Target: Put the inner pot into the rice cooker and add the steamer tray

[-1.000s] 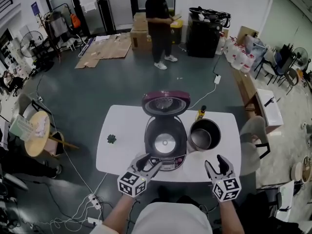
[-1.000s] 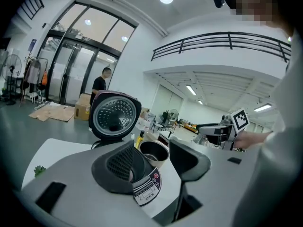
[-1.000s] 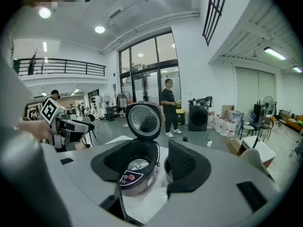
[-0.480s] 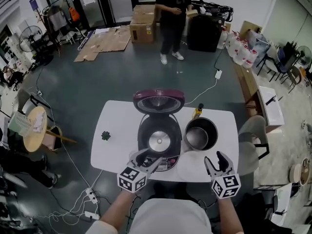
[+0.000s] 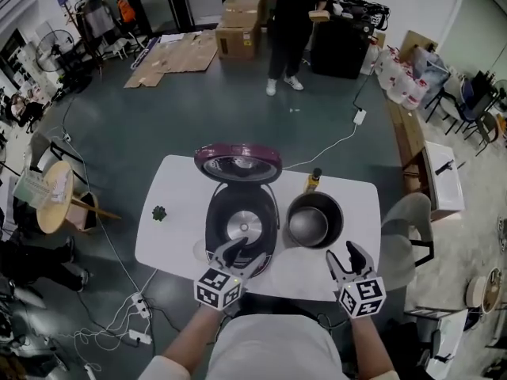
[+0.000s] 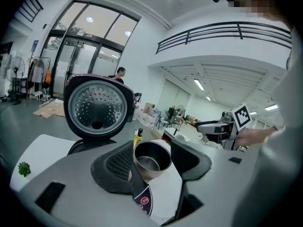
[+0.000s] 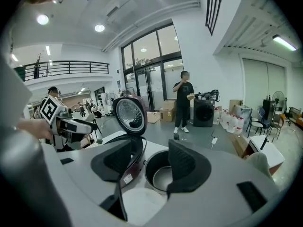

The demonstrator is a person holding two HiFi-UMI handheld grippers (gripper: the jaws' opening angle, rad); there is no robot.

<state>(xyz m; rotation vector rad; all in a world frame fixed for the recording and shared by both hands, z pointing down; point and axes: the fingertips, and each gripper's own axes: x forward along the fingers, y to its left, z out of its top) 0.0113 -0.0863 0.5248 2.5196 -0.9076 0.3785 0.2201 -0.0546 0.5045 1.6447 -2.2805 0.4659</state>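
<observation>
rice cooker (image 5: 265, 212), lid (image 5: 238, 162) up — label (image 6: 143, 202) unreadable

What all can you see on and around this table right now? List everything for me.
table: one, white, middle of the head view
rice cooker: one, dark maroon, lid up, on the table's middle
inner pot: one, metal, empty, on the table to the right of the rice cooker
bottle: one, yellow with a dark cap, behind the inner pot
small green thing: one, green, on the table's left part
round flat piece: one, white, in front of the inner pot; possibly the steamer tray
standing person: one, dark clothes, beyond the table
cardboard boxes: at least two, brown, beside that person
left gripper: one, grey, jaws apart, empty, at the cooker's front
right gripper: one, grey, jaws apart, empty, before the inner pot
</observation>
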